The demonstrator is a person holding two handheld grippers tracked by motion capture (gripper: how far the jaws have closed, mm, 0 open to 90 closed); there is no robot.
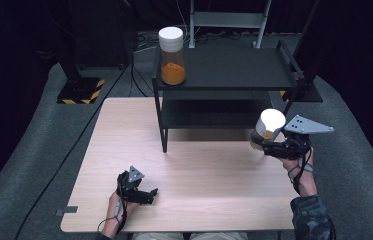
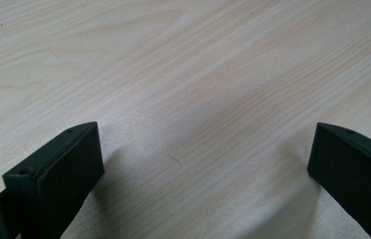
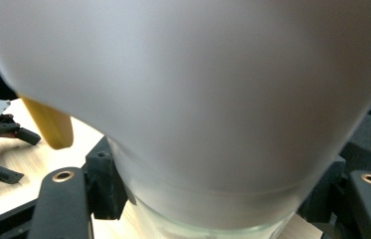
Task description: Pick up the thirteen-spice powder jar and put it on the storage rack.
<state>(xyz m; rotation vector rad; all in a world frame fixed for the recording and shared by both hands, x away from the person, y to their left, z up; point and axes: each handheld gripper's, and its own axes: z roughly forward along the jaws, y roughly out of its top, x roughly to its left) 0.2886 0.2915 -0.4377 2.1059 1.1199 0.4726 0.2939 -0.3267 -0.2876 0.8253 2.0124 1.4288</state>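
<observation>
- Your right tongs (image 1: 269, 145) are clamped on a white-lidded jar (image 1: 268, 129) of orange powder, held tilted above the right edge of the bench (image 1: 124, 150), just near of the black shelf (image 1: 224, 67). Gripped below the lid on smooth glass, it could slide out if you tip it further.
- Lifting it toward the shelf, the lid may clip the shelf's near-right corner and twist the jar loose.
- A second jar (image 1: 172, 55) stands at the shelf's left end; set down well apart from it.
- Your left tongs (image 1: 146, 196) rest apart and empty on the near bench, too far away to catch a drop.
</observation>
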